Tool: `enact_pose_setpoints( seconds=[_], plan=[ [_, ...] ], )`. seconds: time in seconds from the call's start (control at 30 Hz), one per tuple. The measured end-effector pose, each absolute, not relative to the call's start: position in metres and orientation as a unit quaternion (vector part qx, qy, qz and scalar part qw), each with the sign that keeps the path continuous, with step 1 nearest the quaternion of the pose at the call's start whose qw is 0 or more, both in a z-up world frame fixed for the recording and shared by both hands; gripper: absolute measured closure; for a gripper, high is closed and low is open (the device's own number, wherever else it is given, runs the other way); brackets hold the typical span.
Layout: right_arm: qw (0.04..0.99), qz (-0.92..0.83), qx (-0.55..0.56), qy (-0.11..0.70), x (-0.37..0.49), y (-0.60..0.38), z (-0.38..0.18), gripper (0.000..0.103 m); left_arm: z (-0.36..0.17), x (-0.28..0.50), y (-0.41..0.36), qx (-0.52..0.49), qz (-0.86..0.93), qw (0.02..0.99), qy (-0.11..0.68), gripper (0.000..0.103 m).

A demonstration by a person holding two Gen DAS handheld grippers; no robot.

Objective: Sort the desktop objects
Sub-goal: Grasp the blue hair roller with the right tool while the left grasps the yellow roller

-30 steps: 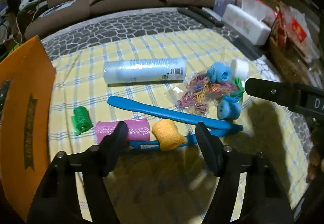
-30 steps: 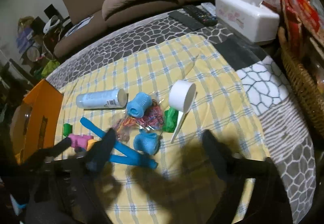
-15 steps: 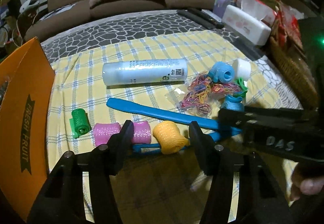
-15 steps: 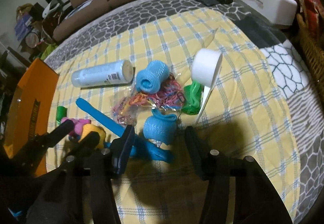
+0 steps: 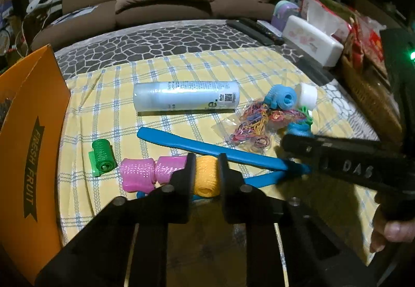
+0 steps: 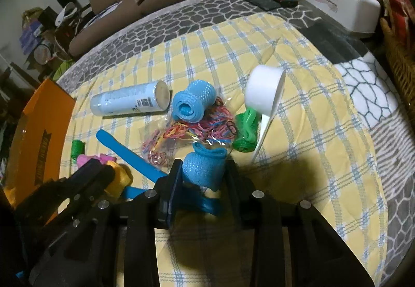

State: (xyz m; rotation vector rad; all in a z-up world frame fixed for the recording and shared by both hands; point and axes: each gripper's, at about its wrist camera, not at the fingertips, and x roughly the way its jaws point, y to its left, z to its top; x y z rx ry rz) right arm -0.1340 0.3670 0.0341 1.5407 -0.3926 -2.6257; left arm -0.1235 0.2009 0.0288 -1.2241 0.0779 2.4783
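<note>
Yellow mesh roll (image 5: 206,176) sits pinched in left gripper (image 5: 206,166); right gripper (image 6: 203,173) closing round blue mesh roll (image 6: 203,171), both rolls pointing fwd.

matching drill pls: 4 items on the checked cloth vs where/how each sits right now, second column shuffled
1. yellow roll
2. white scoop
3. spray can
4. green roll

A. lying on its side, far end of the cloth
B. nearest the orange box
C. between the left gripper's fingers
D. on its side beside the rubber bands

Pairs: 1-C, 2-D, 3-A, 4-B
</note>
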Motion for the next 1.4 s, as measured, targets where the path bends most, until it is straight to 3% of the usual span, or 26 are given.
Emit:
enact_pose_setpoints(
  seconds=[0.07, 0.5, 0.57, 0.63, 0.67, 0.83, 0.97, 1.0, 1.13, 1.4],
  plan=[
    [0.039, -0.859, 0.494, -0.13, -0.133, 0.368, 0.042, 0.07, 0.034, -0.123, 0.198, -0.433, 0.881, 0.188, 0.023, 0.1],
    [0.094, -0.879, 0.446, -0.143, -0.123, 0.347, 0.098, 0.07, 0.086, -0.114, 0.145, -0.417, 0.886, 0.198, -0.045, 0.1],
    [0.094, -0.879, 0.445, -0.144, -0.123, 0.348, 0.098, 0.07, 0.077, -0.114, 0.15, -0.424, 0.883, 0.199, -0.035, 0.094],
    [0.091, -0.877, 0.448, -0.147, -0.123, 0.349, 0.096, 0.07, 0.064, -0.115, 0.16, -0.435, 0.877, 0.201, -0.021, 0.078],
    [0.089, -0.877, 0.449, -0.148, -0.123, 0.351, 0.095, 0.07, 0.057, -0.115, 0.166, -0.437, 0.876, 0.202, -0.012, 0.074],
    [0.079, -0.877, 0.45, -0.147, -0.123, 0.359, 0.092, 0.07, 0.031, -0.112, 0.202, -0.439, 0.872, 0.211, 0.046, 0.068],
    [0.073, -0.875, 0.453, -0.153, -0.125, 0.369, 0.089, 0.07, 0.022, -0.116, 0.213, -0.443, 0.871, 0.208, 0.056, 0.068],
    [0.072, -0.875, 0.454, -0.154, -0.125, 0.37, 0.087, 0.07, 0.02, -0.118, 0.211, -0.446, 0.869, 0.207, 0.048, 0.075],
    [0.074, -0.873, 0.458, -0.151, -0.125, 0.372, 0.084, 0.07, 0.021, -0.117, 0.201, -0.444, 0.87, 0.211, 0.031, 0.076],
    [0.094, -0.876, 0.446, -0.154, -0.122, 0.36, 0.097, 0.07, 0.058, -0.105, 0.177, -0.423, 0.881, 0.213, -0.002, 0.078]
  ],
)
